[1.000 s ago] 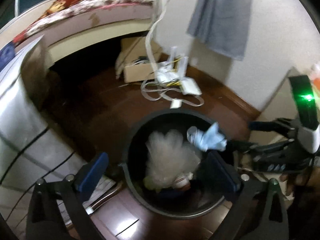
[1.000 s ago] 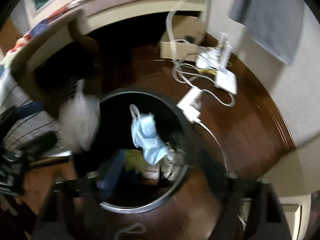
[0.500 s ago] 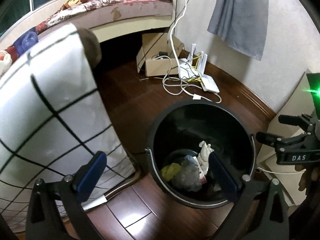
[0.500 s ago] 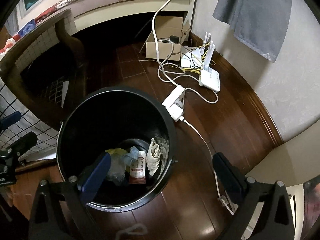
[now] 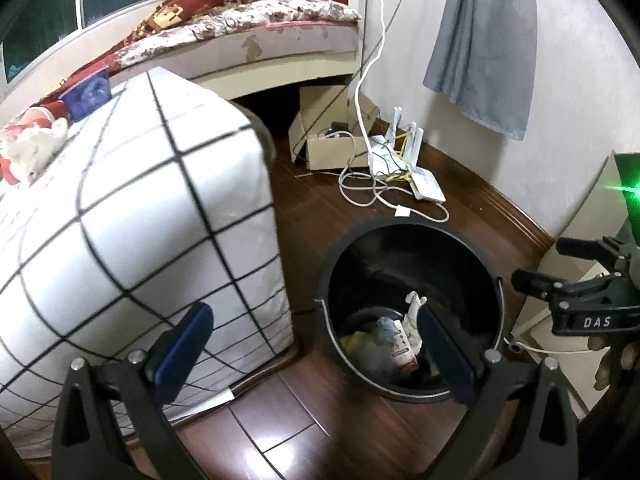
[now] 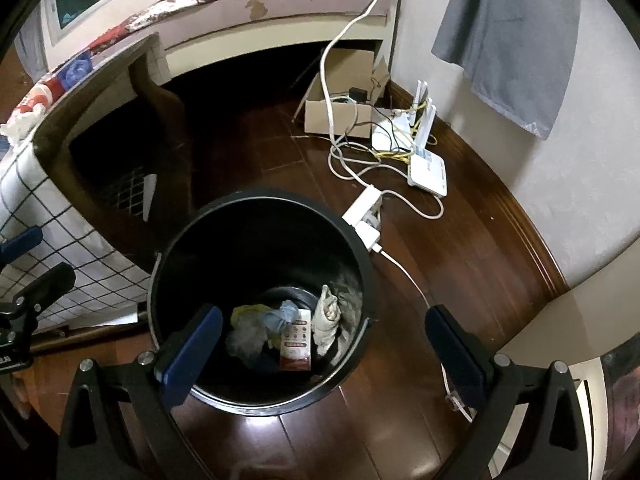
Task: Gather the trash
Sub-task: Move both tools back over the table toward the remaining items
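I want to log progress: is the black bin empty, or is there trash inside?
Not empty. The black bin stands upright with crumpled trash lying on its bottom, far below the rim.

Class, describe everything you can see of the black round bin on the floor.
The black round plastic-looking bin stands upright and lidless on the dark wooden floor, beside the checked white cloth. A thin metal handle hangs along its rim. At its bottom lie crumpled trash pieces, among them a red-and-white packet. Neither gripper touches it.
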Tool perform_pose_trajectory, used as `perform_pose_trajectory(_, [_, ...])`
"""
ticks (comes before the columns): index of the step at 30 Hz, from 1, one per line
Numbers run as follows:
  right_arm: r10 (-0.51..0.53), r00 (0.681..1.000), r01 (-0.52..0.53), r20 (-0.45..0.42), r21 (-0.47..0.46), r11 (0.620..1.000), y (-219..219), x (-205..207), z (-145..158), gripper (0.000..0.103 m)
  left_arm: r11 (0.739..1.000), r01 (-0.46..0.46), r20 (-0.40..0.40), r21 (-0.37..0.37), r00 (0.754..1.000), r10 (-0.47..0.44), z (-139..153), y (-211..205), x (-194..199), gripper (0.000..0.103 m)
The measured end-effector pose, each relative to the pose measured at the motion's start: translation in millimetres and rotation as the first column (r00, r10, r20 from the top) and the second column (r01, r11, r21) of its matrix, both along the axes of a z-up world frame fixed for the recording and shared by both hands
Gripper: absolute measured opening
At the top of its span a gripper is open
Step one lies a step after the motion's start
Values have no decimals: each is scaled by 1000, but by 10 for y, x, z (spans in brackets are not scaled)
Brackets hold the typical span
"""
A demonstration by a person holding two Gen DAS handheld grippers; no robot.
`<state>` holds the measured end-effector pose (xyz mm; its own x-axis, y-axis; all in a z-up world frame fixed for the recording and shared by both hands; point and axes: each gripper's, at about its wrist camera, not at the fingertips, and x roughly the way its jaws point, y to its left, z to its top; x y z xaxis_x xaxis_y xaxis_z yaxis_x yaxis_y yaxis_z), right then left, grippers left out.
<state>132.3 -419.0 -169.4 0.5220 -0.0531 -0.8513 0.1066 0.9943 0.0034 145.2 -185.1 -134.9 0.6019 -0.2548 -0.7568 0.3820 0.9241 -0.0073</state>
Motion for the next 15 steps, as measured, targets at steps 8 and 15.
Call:
perform_pose_trajectory(8, [39,999,-39,31,5,999,241,-118,139,102,1000,-27,31,0,999,27,172,169,-112,102])
perform_pose_trajectory(15, [72,993,-74,95,13,997,496,-191,352,102,997,-71,50,-16,996,71,306,431,-205,102])
